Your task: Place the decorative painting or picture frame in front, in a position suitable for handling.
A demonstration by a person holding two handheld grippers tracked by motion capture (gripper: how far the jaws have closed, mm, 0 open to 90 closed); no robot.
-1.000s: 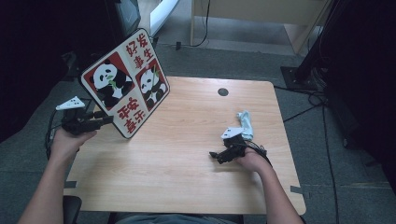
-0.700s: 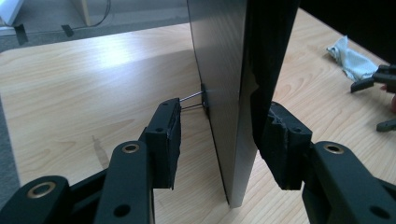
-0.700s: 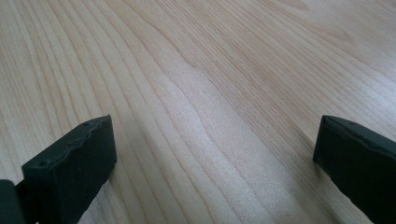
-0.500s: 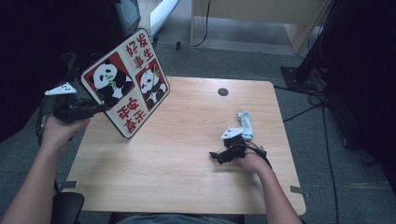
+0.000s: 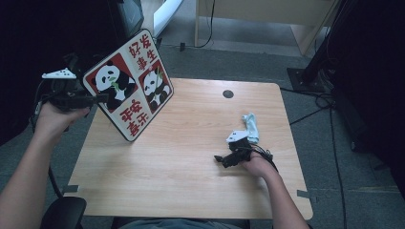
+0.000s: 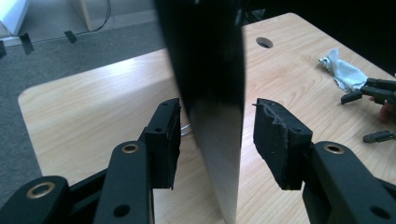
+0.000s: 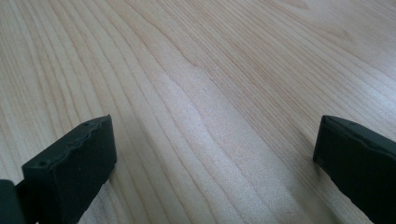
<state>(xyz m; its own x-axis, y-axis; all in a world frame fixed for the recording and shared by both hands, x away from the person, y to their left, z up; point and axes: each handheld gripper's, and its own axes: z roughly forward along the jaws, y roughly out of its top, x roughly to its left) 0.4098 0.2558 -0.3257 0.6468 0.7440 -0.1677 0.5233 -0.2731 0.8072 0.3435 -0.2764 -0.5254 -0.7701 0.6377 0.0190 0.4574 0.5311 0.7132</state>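
Wood-grain table (image 5: 191,191) fills the lower frame, and on it my right gripper (image 5: 220,161) rests low and to the right, jaws wide apart with nothing between them. A crumpled pale cloth (image 5: 250,126) lies just beyond it. At upper left my left gripper (image 5: 101,98) is clamped on the left edge of the board (image 5: 129,90), a stiff, flat panel with glossy red, white and black panda artwork and a dark back. The board stands tilted, its long axis running from upper right to lower left. I can't tell whether its bottom corner touches the table. The left hand is plainly the nearer one.
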